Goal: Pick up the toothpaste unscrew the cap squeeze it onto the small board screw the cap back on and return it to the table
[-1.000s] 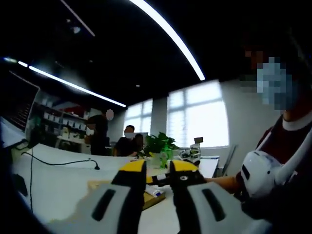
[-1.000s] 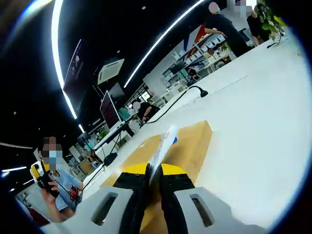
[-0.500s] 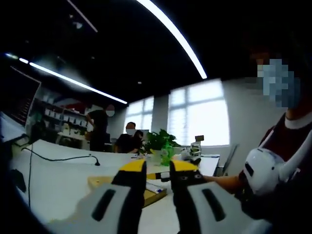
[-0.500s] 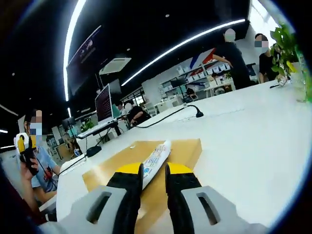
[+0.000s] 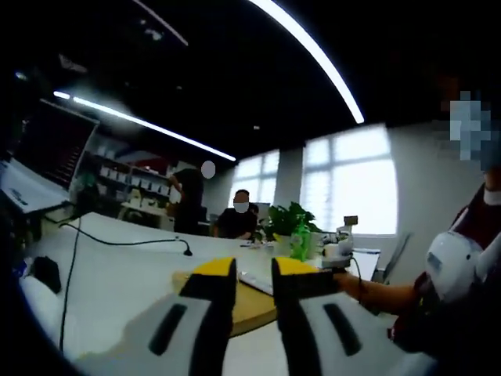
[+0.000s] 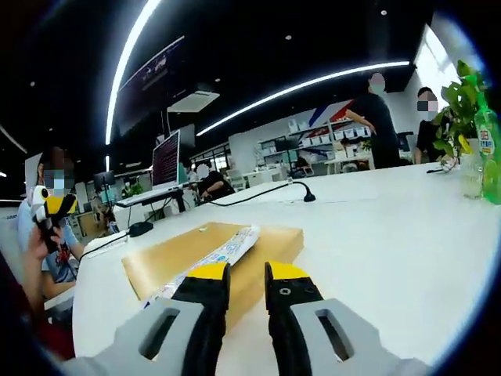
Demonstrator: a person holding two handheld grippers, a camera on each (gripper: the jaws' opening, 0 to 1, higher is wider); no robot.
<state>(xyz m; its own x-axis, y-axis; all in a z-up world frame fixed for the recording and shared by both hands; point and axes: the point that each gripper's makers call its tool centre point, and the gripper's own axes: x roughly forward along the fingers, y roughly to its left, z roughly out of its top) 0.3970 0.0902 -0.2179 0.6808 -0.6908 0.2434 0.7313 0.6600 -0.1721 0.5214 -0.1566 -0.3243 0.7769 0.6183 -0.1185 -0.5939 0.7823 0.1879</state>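
Since a second ago the toothpaste (image 6: 210,256) has left the right gripper (image 6: 237,276)'s jaws and now lies flat on the small board (image 6: 160,261); then it stood pinched between them, tilted up over the wood. In the right gripper view the tube runs lengthwise along the board, one end near the board's far edge, the other reaching toward its near edge just ahead of the yellow jaw tips; the jaws stand slightly apart with nothing between them, and whether they touch the tube I cannot tell. The board rests on the white table (image 6: 376,235), well in from the table's far edge, where a black cable (image 6: 258,191) trails and a green bottle (image 6: 489,157) stands by a plant (image 6: 458,90) toward the right edge. In the left gripper view the left gripper (image 5: 253,274) also has its jaws parted and empty; beyond its tips the board's corner (image 5: 252,305) shows with the tube (image 5: 254,281) on it.
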